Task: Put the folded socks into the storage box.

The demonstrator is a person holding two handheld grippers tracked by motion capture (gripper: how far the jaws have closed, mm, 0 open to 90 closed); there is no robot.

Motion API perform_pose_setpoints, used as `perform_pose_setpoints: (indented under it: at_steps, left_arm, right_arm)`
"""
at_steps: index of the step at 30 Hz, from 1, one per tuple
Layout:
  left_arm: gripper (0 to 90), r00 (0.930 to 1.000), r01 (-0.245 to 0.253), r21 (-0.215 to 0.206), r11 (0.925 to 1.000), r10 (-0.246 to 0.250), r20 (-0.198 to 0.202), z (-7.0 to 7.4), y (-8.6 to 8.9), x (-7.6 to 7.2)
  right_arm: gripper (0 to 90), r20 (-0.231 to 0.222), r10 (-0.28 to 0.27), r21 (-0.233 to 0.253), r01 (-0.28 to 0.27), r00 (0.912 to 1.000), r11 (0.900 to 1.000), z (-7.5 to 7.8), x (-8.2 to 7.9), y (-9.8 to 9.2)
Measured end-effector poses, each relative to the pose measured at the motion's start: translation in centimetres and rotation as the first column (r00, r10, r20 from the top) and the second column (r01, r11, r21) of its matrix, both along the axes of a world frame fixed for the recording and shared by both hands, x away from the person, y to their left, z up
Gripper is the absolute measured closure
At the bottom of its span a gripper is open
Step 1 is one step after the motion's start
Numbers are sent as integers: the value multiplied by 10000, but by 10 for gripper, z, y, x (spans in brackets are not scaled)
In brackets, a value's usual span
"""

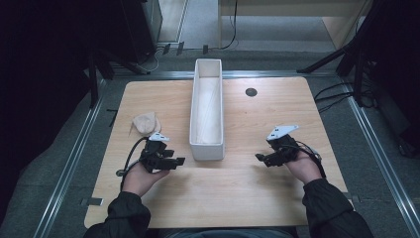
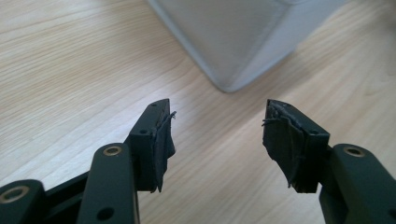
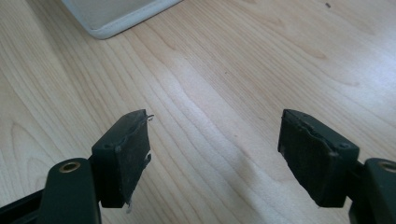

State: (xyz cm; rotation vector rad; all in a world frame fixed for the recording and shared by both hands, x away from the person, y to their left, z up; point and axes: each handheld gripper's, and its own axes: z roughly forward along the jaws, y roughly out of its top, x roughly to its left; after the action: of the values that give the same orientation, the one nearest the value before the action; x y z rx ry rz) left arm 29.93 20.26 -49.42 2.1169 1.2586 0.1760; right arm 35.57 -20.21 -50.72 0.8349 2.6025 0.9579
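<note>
White trough, long, narrow and open-topped: stands on the centre line of the wooden table, its far end at the far edge, its near end toward the middle; appears empty. In the left gripper view its near corner lies just ahead of the jaws; in the right gripper view a corner sits at the upper left. Person's forearms, dark sleeves, enter over the near edge. Left gripper: held left of the trough's near end, jaws spread wide with nothing between them, bare wood below. Right gripper: held right of the trough's near end, jaws likewise apart and empty. Beige rounded lump: lies near the left edge, just beyond the left gripper, apart from the trough. Small dark round disc: near the far edge, right of the trough.
</note>
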Motion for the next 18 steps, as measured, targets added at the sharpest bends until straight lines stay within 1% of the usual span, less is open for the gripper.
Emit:
perform_pose_setpoints:
  at_steps: [1, 3, 6, 8, 9, 10, 11, 12, 14, 15, 16, 17, 18]
  left_arm:
    - [399, 10000, -81, 87, 9999, 81, -35, -1, 0, 1]
    - [394, 9999, -112, 110, 9999, 113, -74, -1, 0, 2]
    - [389, 9999, -103, 47, 9999, 104, -106, -1, 2, 3]
    - [393, 9999, -159, 43, 9999, 159, -38, -1, 3, 4]
    - [419, 9999, -98, -111, 9999, 97, -64, -2, 5, 5]
    - [431, 9999, -98, -111, 9999, 97, -64, -2, 5, 5]
    - [431, 9999, -60, -169, 9998, 57, -153, -2, 6, 6]
    - [449, 9998, -94, -253, 9996, 90, -159, -2, 7, 6]
    - [447, 9997, -131, -272, 9995, 126, -194, -3, 8, 6]
    - [438, 9997, -164, -212, 9996, 160, -187, -3, 8, 7]
    - [436, 9997, -118, -80, 9999, 116, -214, -4, 8, 8]
    - [436, 9997, -162, -18, 9999, 161, -199, -3, 7, 8]
    - [436, 9995, -213, -22, 9998, 213, -223, -3, 7, 8]
  right_arm:
    - [247, -6, -16, -42, 16, 10000, 10000, 0, 1, 1]
    - [242, -48, -46, -28, 46, 10000, 10000, 0, 1, 1]
    - [229, -134, -113, 89, 114, 9998, 9999, 0, 1, 2]
    - [221, -379, -229, 151, 235, 9990, 9996, -1, 2, 2]
    - [213, -798, -182, 32, 185, 9966, 9998, -1, 3, 3]
    - [213, -798, -182, 32, 185, 9966, 9998, -1, 3, 3]
    - [213, -875, -125, -82, 118, 9961, 9999, -1, 4, 4]
    - [214, -893, -182, -66, 177, 9958, 9998, -2, 5, 6]
    - [213, -897, -180, -79, 173, 9958, 9998, -1, 6, 7]
    - [213, -751, -181, -1, 182, 9970, 9998, 0, 7, 9]
    - [213, -726, -176, 79, 183, 9972, 9998, 1, 7, 9]
    - [213, -655, -193, 103, 200, 9977, 9997, 2, 7, 9]
    - [213, -683, -243, 143, 253, 9974, 9996, 3, 6, 9]
